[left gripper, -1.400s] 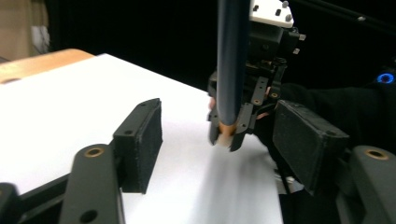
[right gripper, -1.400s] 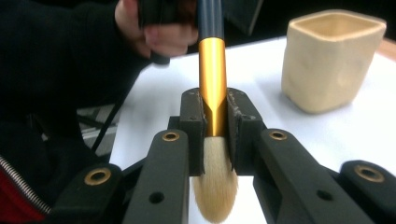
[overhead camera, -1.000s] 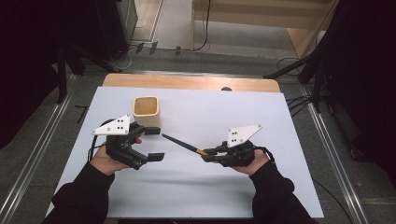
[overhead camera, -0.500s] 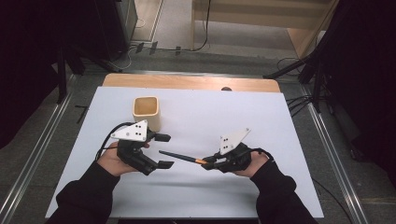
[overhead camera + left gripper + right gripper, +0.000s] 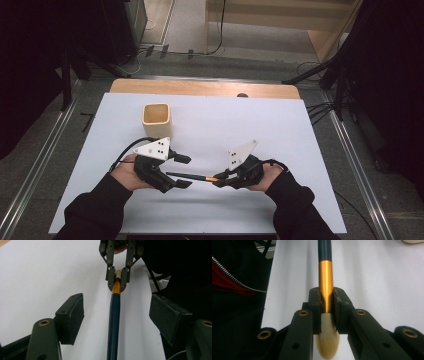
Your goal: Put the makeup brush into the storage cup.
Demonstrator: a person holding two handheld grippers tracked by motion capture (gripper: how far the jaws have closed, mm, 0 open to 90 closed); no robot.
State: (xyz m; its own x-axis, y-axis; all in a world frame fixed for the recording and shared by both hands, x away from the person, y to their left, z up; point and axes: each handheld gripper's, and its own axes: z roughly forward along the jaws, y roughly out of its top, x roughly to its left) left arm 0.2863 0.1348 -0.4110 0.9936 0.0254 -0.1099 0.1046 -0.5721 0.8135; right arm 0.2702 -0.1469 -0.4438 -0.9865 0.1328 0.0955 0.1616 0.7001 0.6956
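Right gripper (image 5: 223,179), at lower centre of the high view, is clenched on the gold collar of the brush (image 5: 192,177), while my left gripper (image 5: 184,171) has been closing around the dark handle without pressing yet, so I judge the handover half done and the cup (image 5: 156,121) at upper left waiting.

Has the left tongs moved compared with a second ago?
Yes. The left tongs slid toward the right tongs and away from the cup, jaws closing around the brush handle, not yet gripping.
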